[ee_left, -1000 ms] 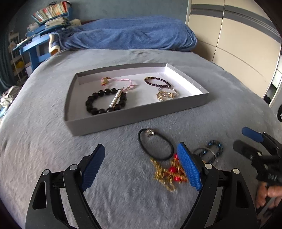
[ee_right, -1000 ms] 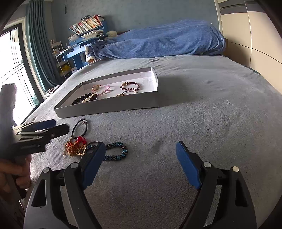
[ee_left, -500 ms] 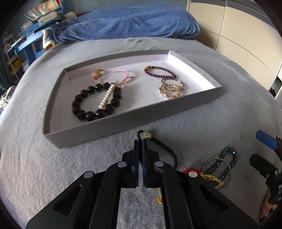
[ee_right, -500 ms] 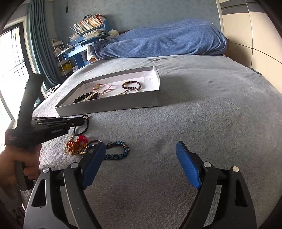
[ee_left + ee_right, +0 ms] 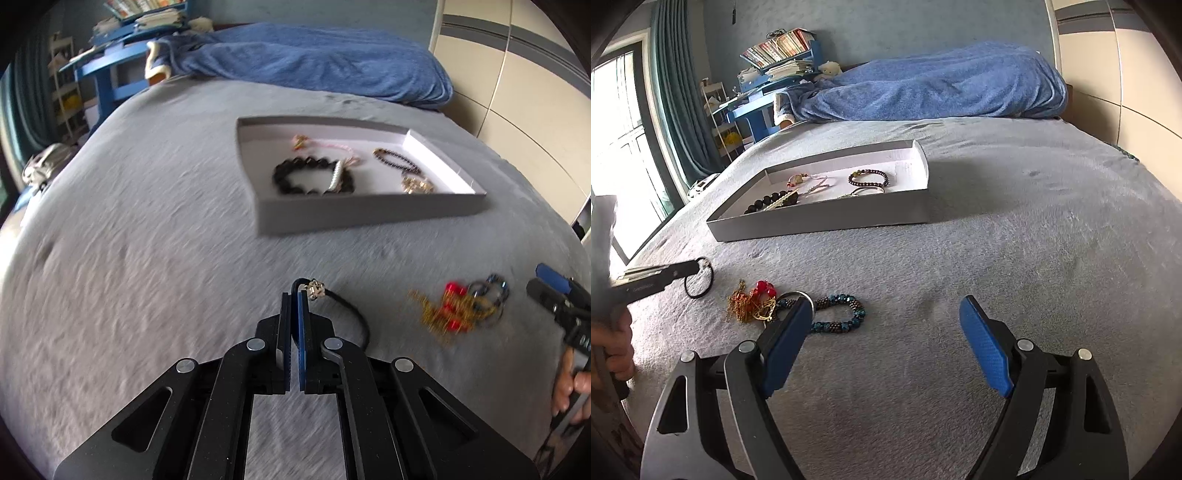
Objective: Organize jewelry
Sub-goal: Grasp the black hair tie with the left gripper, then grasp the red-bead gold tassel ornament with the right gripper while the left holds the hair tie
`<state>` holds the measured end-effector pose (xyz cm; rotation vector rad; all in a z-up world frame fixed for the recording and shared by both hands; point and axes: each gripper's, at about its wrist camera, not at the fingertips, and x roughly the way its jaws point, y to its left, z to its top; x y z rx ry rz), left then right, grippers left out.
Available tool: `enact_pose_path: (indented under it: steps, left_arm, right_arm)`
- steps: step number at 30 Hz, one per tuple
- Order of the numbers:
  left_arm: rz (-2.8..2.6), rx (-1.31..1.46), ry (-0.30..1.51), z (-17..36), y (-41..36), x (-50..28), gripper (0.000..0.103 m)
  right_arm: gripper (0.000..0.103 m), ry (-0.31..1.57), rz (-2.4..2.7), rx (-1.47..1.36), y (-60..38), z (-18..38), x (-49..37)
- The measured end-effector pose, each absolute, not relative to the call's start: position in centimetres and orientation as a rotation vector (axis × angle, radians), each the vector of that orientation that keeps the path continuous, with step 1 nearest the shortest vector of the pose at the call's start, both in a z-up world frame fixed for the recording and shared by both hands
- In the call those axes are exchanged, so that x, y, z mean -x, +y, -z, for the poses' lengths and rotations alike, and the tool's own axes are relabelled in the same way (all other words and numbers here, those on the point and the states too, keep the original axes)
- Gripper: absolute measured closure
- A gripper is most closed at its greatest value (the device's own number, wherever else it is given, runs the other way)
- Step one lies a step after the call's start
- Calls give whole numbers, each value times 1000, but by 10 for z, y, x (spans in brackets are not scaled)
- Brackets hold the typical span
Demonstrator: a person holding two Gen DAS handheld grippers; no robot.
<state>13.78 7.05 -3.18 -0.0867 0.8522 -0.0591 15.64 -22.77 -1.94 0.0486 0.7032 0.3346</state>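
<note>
The left gripper (image 5: 294, 295) is pinched closed on the black cord bracelet (image 5: 351, 314), beside its small metal charm, low over the grey bed cover; whether the loop has lifted clear is hard to tell through the blur. It is light and limp, so it should dangle and swing. The grey tray (image 5: 369, 216) lies farther off, to the right. The right gripper (image 5: 886, 332) hangs open near the gold-and-red tangle (image 5: 753, 301) and blue beaded bracelet (image 5: 836, 314).

A home bedroom: grey-covered bed (image 5: 1015, 221), blue blanket (image 5: 934, 88), teal curtain (image 5: 679, 92), cluttered blue desk (image 5: 764, 96)
</note>
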Motion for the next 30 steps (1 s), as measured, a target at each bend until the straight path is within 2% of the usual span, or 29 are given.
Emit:
enact_pose_path:
  steps: [11, 30]
  left_arm:
    - [77, 78, 885, 45, 68, -119, 100]
    - [69, 75, 874, 46, 68, -118, 98]
  right_arm:
    - [22, 707, -405, -17, -205, 17, -145]
    - [45, 761, -559, 175, -109, 18, -159]
